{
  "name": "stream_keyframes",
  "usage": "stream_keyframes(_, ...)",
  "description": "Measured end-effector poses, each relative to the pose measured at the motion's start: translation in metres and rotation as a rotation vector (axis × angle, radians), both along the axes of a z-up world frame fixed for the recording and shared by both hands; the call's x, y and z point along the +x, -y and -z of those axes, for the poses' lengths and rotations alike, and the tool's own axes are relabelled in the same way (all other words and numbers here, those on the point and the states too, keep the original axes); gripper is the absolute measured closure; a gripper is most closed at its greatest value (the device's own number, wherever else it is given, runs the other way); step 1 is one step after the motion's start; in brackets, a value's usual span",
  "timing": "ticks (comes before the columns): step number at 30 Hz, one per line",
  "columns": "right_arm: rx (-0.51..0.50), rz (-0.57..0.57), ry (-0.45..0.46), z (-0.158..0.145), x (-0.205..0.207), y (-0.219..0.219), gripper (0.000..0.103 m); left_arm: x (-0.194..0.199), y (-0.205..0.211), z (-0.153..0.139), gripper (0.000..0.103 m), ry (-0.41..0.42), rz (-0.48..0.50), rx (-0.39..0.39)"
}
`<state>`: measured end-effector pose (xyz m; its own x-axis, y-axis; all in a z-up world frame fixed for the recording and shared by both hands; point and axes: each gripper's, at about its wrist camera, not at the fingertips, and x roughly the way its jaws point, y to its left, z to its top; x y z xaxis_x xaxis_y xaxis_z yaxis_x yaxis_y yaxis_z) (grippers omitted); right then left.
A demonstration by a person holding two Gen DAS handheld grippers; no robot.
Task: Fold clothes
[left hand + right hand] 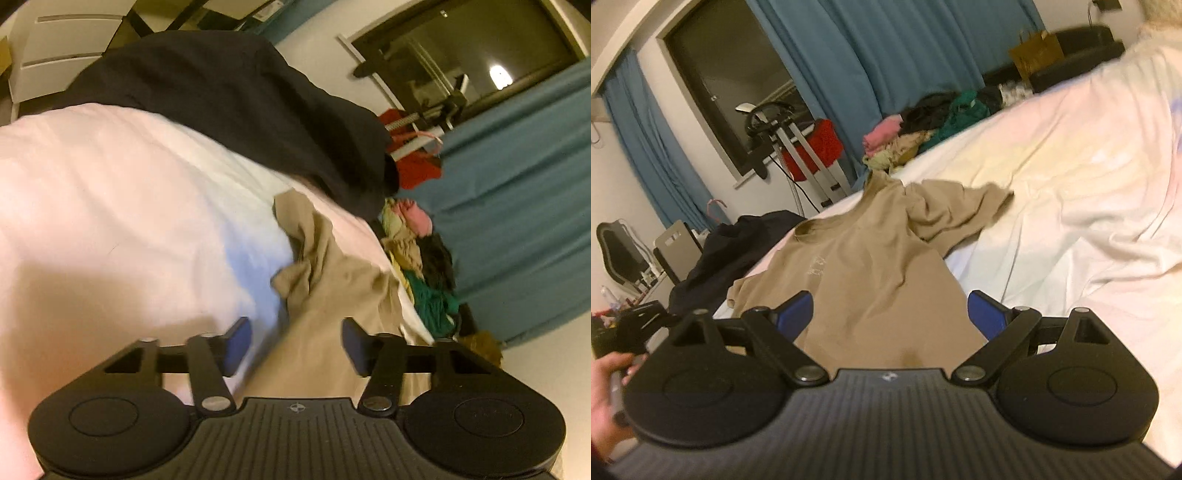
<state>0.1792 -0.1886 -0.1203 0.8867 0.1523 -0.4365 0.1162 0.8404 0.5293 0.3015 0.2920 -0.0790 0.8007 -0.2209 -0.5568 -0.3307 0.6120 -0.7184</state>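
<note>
We see a tan shirt spread on the white bed, one sleeve rumpled. The right gripper and left gripper hover over its lower part, fingers wide apart, holding nothing. A dark garment lies beside it.

The left wrist view is sitting low and close over the white bed sheet, rolled strongly, looking along the bed with the tan T-shirt running toward 1 o'clock and the teal curtain standing at 3 o'clock. The right wrist view is looking from the shirt's hem, slightly higher, with the tan T-shirt stretching to 12 o'clock. Both views are sharing shirt, sheet, curtain and clothes pile.
</note>
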Motion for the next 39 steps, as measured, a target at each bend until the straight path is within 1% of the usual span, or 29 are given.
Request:
stream_keyframes(3, 0.04, -0.007, -0.031, 0.014, 0.009, 0.004, 0.011, 0.029, 0.005, 0.025, 0.067, -0.03, -0.002, -0.037)
stream_keyframes(6, 0.063, -0.011, -0.062, 0.026, 0.019, 0.004, 0.011, 0.053, 0.009, 0.051, 0.067, -0.046, -0.022, -0.095)
stream_keyframes(8, 0.078, -0.014, -0.082, 0.034, 0.026, 0.004, 0.011, 0.06, 0.01, 0.06, 0.066, -0.024, -0.032, -0.142)
stream_keyframes(10, 0.094, -0.017, -0.103, 0.042, 0.032, 0.004, 0.011, 0.067, 0.011, 0.069, 0.06, 0.002, -0.042, -0.189)
stream_keyframes(12, 0.102, -0.017, -0.119, 0.048, 0.037, 0.004, 0.011, 0.072, 0.012, 0.071, 0.06, 0.023, -0.032, -0.205)
stream_keyframes(13, 0.098, -0.013, -0.12, 0.049, 0.038, 0.004, 0.011, 0.073, 0.012, 0.071, 0.066, 0.04, -0.028, -0.212)
stream_keyframes(14, 0.094, -0.009, -0.122, 0.05, 0.038, 0.003, 0.011, 0.073, 0.01, 0.073, 0.074, 0.056, -0.027, -0.226)
stream_keyframes(15, 0.09, -0.005, -0.123, 0.051, 0.038, 0.003, 0.011, 0.072, 0.008, 0.073, 0.091, 0.067, -0.031, -0.242)
stream_keyframes(17, 0.082, 0.003, -0.127, 0.052, 0.039, 0.002, 0.011, 0.068, 0.003, 0.071, 0.096, 0.088, -0.047, -0.263)
stream_keyframes(19, 0.074, 0.011, -0.13, 0.054, 0.04, 0.002, 0.011, 0.064, -0.002, 0.058, 0.096, 0.104, -0.03, -0.244)
stream_keyframes(22, 0.06, 0.024, -0.133, 0.055, 0.04, 0.001, 0.011, 0.054, -0.01, 0.032, 0.097, 0.139, -0.034, -0.192)
stream_keyframes(24, 0.048, 0.026, -0.135, 0.054, 0.039, 0.0, 0.011, 0.04, -0.014, 0.014, 0.099, 0.162, -0.045, -0.13)
stream_keyframes(26, 0.034, 0.028, -0.135, 0.052, 0.038, -0.001, 0.011, 0.027, -0.018, -0.004, 0.099, 0.187, -0.058, -0.062)
stream_keyframes(28, 0.002, 0.03, -0.137, 0.051, 0.038, -0.004, 0.011, 0.019, -0.023, -0.012, 0.099, 0.189, -0.049, -0.021)
stream_keyframes(29, -0.016, 0.03, -0.139, 0.05, 0.038, -0.005, 0.011, 0.015, -0.026, -0.012, 0.099, 0.179, -0.06, -0.011)
stream_keyframes(32, -0.047, 0.037, -0.152, 0.052, 0.038, -0.007, 0.011, 0.007, -0.036, -0.008, 0.099, 0.139, -0.117, -0.001)
stream_keyframes(35, -0.049, 0.046, -0.163, 0.053, 0.038, -0.006, 0.011, -0.004, -0.049, -0.004, 0.101, 0.093, -0.197, 0.031)
stream_keyframes(37, -0.045, 0.052, -0.164, 0.053, 0.038, -0.005, 0.011, -0.01, -0.055, 0.0, 0.103, 0.083, -0.232, 0.033)
stream_keyframes(38, -0.042, 0.054, -0.163, 0.052, 0.038, -0.005, 0.011, -0.011, -0.06, 0.007, 0.102, 0.091, -0.227, -0.016)
stream_keyframes(39, -0.041, 0.055, -0.164, 0.053, 0.038, -0.005, 0.011, -0.012, -0.065, 0.014, 0.096, 0.103, -0.215, -0.078)
